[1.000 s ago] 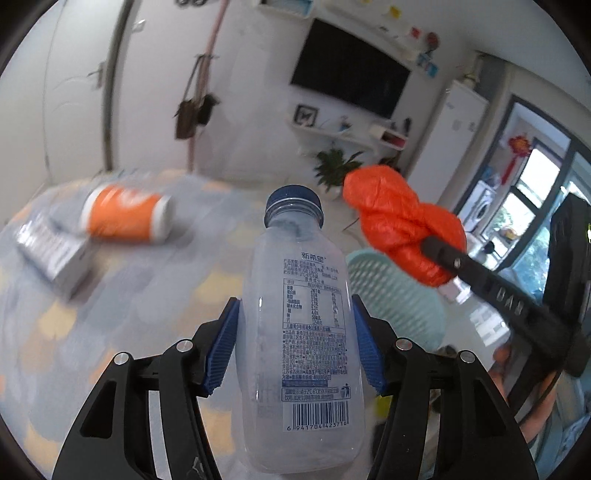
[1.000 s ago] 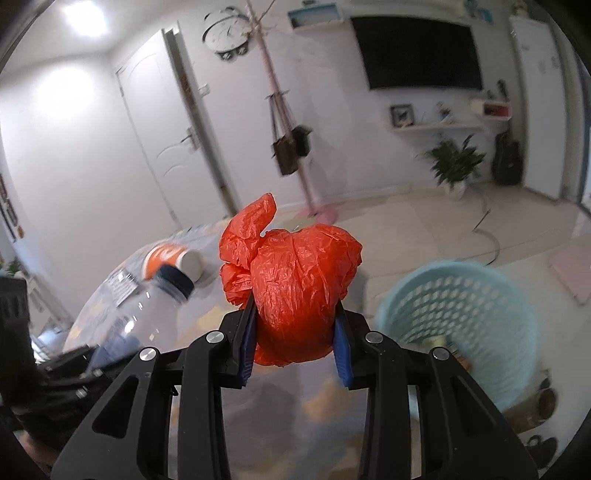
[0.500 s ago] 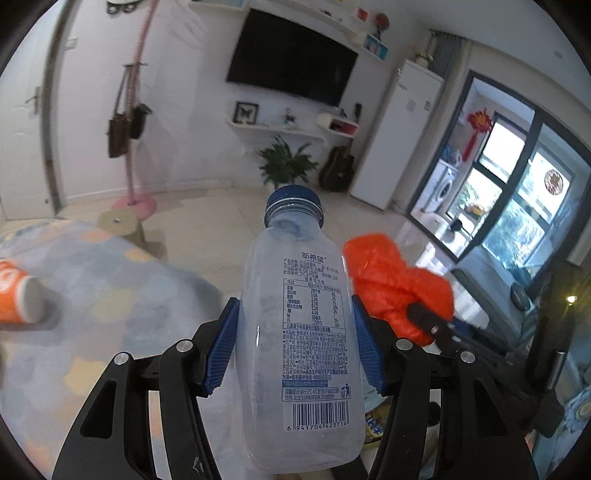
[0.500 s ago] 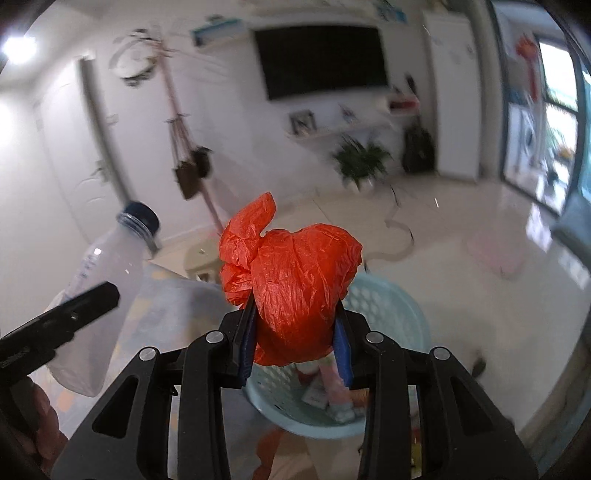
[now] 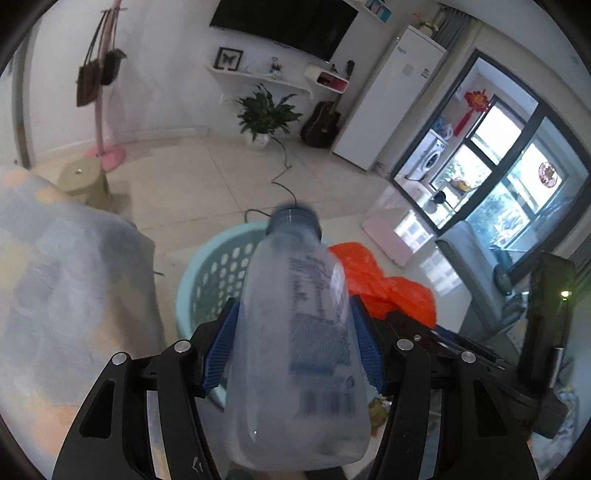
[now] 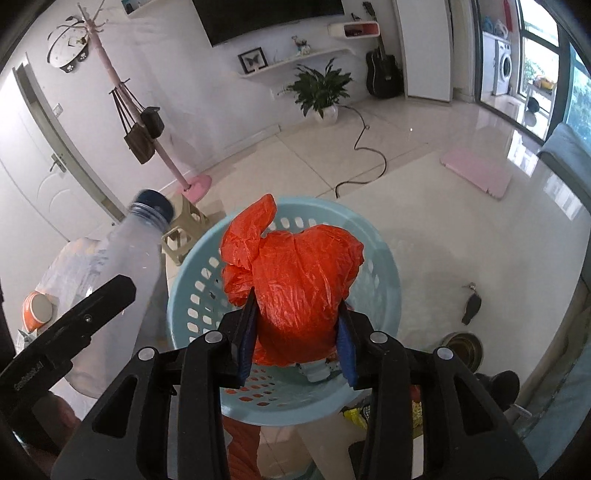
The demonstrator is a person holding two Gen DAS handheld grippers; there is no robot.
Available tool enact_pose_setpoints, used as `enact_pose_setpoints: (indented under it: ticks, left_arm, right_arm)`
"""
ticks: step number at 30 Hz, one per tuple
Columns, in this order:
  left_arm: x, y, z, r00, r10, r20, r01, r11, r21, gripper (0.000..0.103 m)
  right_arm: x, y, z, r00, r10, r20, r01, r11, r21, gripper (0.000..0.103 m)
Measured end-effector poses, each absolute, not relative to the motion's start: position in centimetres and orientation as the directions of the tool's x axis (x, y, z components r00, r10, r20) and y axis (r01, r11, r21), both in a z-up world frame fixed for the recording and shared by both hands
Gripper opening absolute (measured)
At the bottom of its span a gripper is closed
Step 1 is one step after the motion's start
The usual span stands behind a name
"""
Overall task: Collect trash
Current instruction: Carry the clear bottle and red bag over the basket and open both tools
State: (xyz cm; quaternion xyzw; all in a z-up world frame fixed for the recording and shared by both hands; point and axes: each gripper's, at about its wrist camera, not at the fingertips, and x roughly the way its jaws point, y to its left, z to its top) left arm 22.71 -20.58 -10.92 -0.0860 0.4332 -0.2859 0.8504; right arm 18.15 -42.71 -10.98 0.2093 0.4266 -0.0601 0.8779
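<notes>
A home living room: wall television [image 5: 284, 26], guitar [image 6: 384, 72], potted plant [image 6: 321, 90], coat stand [image 6: 147, 110].

Wall-mounted television [image 5: 284, 22] above a white shelf [image 5: 255, 75] bearing a framed butterfly picture [image 5: 228, 59]. Potted plant [image 6: 320, 90] on the tiled floor, a guitar [image 6: 384, 72] leaning just beside a white refrigerator [image 5: 391, 99]. Pink coat stand [image 6: 147, 125] with hanging bags [image 6: 142, 134]; a small stool [image 6: 184, 232] near its base. Black cable [image 6: 364, 158] trailing across the floor. Wall clock [image 6: 68, 44] upper left. Pink mat [image 6: 476, 173] toward the glazed door, washing machine [image 6: 504, 70] beyond.
</notes>
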Motion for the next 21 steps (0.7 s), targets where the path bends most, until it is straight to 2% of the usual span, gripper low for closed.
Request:
enact_pose_setpoints:
  ticks: [4, 8, 21]
  left_arm:
    - [22.7, -20.0, -10.7, 0.472, -0.559, -0.681, 0.411, 0.823, -0.391, 0.068]
    - [22.3, -19.6, -9.8, 0.496, -0.565, -0.66, 0.411, 0.822, -0.395, 0.074]
    - [19.2, -14.9, -6.4, 0.585, -0.556, -0.589, 0.39, 0.831, -0.397, 0.074]
  right_arm:
    - [18.3, -43.1, -11.6, 0.615, 0.073, -0.785, 0.296, 0.902, 0.316, 0.042]
    - [18.1, -43.0, -11.2, 0.621, 0.062, -0.781, 0.298, 0.903, 0.309, 0.052]
    - [16.6, -38.2, -7.3, 0.698, 0.144, -0.701, 0.15, 0.928, 0.34, 0.053]
